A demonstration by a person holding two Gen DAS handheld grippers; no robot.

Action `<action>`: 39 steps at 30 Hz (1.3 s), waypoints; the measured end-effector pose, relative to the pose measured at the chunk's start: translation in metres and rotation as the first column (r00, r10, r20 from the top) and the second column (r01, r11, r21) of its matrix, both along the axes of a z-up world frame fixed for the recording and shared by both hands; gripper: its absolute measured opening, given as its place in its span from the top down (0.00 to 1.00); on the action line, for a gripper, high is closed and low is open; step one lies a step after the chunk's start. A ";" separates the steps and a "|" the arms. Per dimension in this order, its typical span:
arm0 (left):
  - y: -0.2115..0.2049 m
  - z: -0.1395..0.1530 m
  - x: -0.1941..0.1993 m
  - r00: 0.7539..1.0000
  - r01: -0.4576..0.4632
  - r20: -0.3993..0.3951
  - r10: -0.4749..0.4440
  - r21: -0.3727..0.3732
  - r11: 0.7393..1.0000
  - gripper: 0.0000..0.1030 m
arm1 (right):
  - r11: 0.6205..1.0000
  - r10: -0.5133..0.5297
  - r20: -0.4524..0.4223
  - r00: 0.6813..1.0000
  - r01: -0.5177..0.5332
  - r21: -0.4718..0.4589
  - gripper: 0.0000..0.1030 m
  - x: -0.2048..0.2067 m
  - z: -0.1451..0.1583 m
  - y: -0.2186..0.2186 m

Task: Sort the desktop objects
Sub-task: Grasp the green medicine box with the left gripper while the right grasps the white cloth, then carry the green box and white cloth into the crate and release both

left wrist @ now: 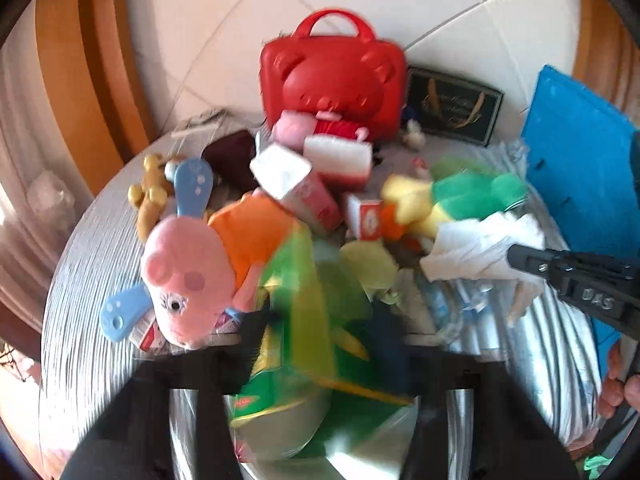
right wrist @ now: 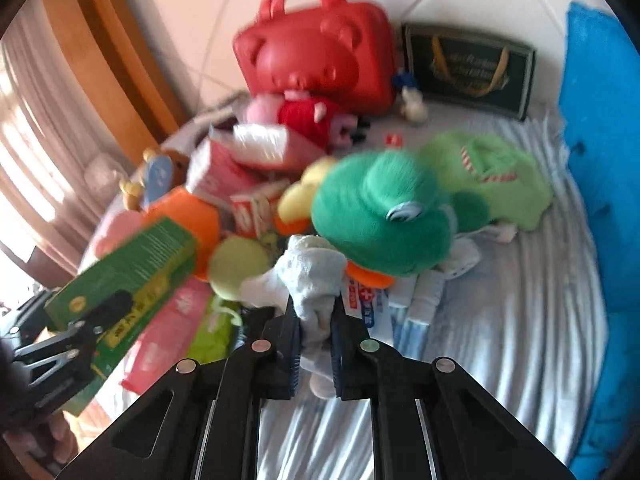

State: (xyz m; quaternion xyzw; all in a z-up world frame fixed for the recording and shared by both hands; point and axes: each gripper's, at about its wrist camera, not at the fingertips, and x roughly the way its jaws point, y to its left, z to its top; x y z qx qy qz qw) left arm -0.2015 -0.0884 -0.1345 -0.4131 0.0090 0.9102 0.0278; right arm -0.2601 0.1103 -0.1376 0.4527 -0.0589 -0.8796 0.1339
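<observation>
One white cloth (right wrist: 310,276), two grippers

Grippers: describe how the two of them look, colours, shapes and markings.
Both are black plastic. The right gripper has triangular cut-outs, round silver studs and blue-padded jaws. The left gripper shows silvery struts, and raised letters, seemingly "DAS", mark the right one's side. Bare fingers grip it.

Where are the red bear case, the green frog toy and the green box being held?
red bear case (left wrist: 332,80): left wrist view, bear face.
green frog toy (right wrist: 380,216): right wrist view, head.
green box (right wrist: 132,272): right wrist view, top side.

green box (left wrist: 316,360) in jaws, pink plush (left wrist: 188,276) beside
</observation>
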 end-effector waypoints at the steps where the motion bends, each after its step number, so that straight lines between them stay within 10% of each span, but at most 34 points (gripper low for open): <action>1: 0.001 0.003 0.001 1.000 0.013 0.004 -0.013 0.014 1.000 0.83 | 1.000 -0.012 -0.028 1.000 0.012 0.002 0.88 0.007 0.011 0.003; 9: 0.001 -0.014 0.004 0.996 0.046 0.078 -0.048 0.030 0.998 0.80 | 0.991 -0.128 -0.131 0.983 0.134 0.031 0.88 0.048 0.048 0.020; 13: 0.003 -0.038 0.013 0.988 0.061 0.139 -0.068 0.056 0.997 0.43 | 0.978 -0.197 -0.054 0.979 0.200 0.059 0.88 0.061 0.016 0.037; 25: 0.029 -0.123 0.006 0.934 0.064 0.348 -0.087 0.077 0.995 0.41 | 0.958 -0.283 0.172 0.944 0.272 0.088 0.88 0.083 -0.072 0.076; 30: 0.030 -0.089 0.023 0.962 0.100 0.250 -0.111 0.056 0.993 0.48 | 0.960 -0.275 0.126 0.953 0.265 0.092 0.88 0.090 -0.056 0.069; 39: 0.074 0.041 0.053 0.974 0.215 -0.073 -0.215 0.002 0.977 0.48 | 0.961 -0.270 -0.190 0.944 0.277 0.012 0.88 0.114 0.068 0.068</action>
